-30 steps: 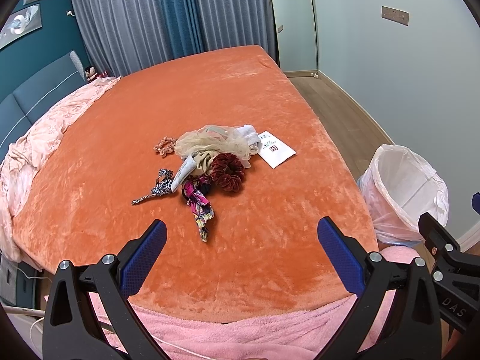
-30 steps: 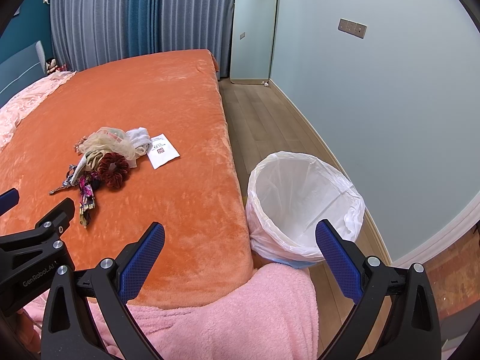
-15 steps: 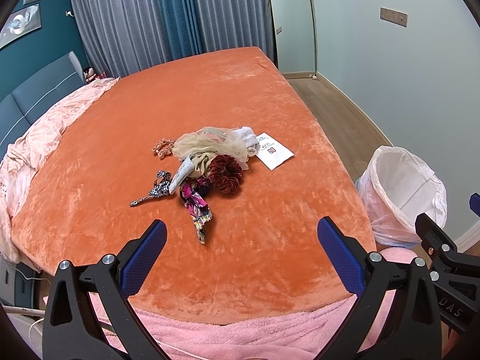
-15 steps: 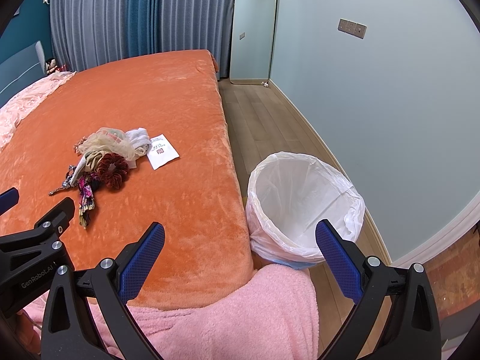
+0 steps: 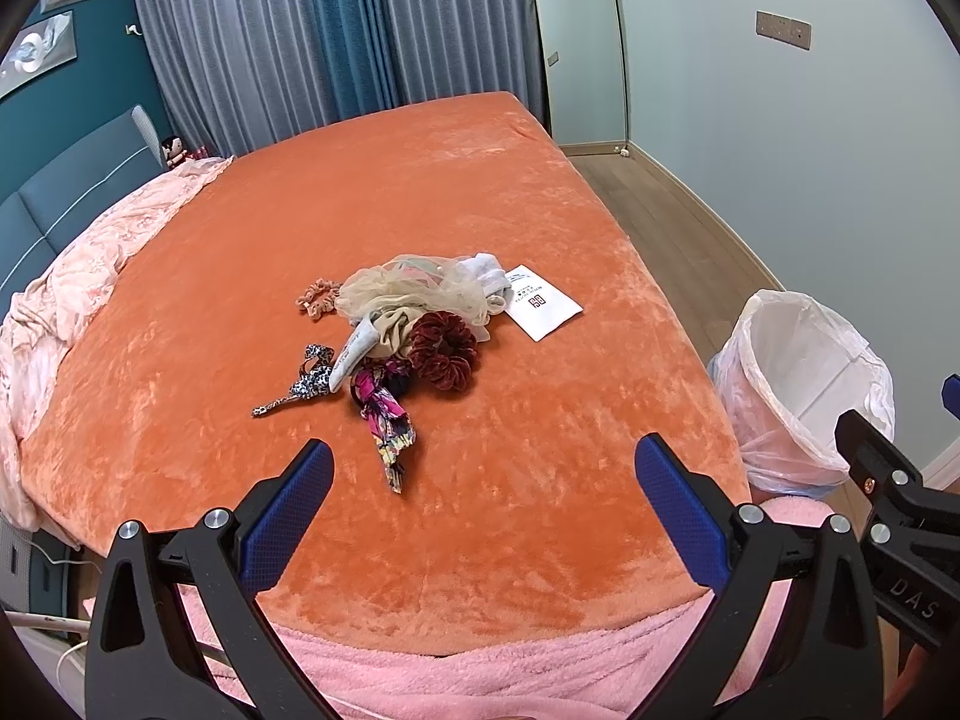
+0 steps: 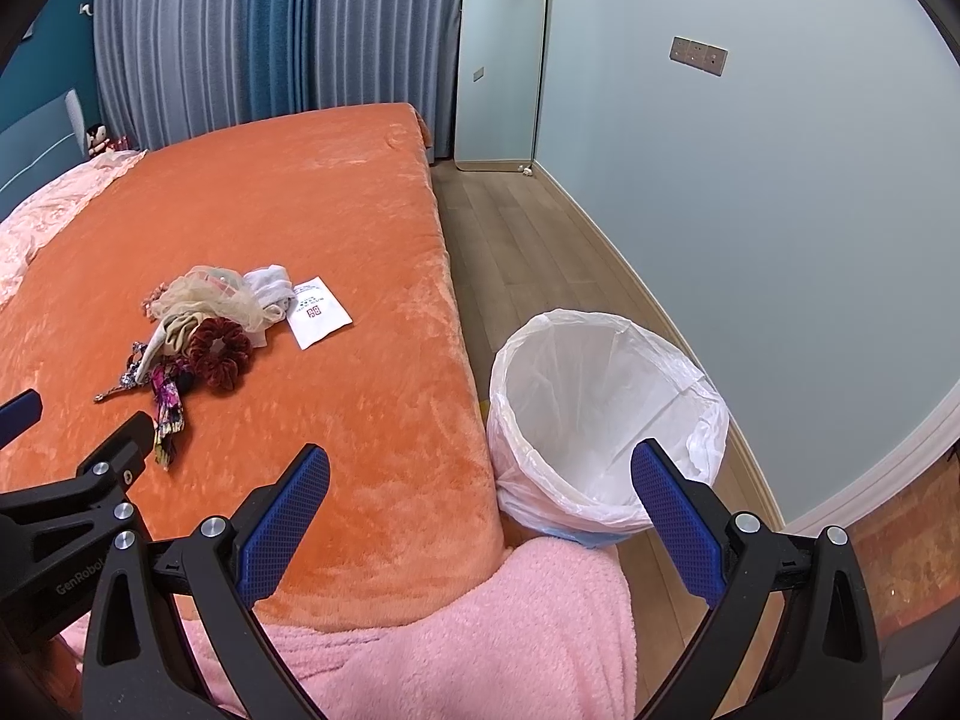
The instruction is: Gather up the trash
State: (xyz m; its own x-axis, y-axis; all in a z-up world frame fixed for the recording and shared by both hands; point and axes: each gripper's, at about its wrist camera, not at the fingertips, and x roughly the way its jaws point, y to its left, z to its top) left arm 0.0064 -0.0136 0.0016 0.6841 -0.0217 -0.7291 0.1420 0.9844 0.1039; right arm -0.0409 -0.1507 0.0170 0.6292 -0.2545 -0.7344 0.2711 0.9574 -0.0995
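Both grippers hang over the near edge of the bed (image 5: 420, 192), each with its blue-padded jaws spread wide and nothing between them: the left gripper (image 5: 483, 483) faces the orange blanket, the right gripper (image 6: 480, 486) faces the bed's right edge and the floor. Farther in on the blanket lies a small heap: a dark red scrunchie (image 5: 445, 350), a beige mesh cloth (image 5: 408, 294), a white cloth (image 5: 487, 276), a pink scrunchie (image 5: 316, 298), a leopard-print hair tie (image 5: 303, 387) and a multicoloured ribbon (image 5: 387, 423). A white paper packet (image 5: 543, 310) lies just right of the heap. A white-lined trash bin (image 6: 606, 414) stands on the wooden floor beside the bed's right edge.
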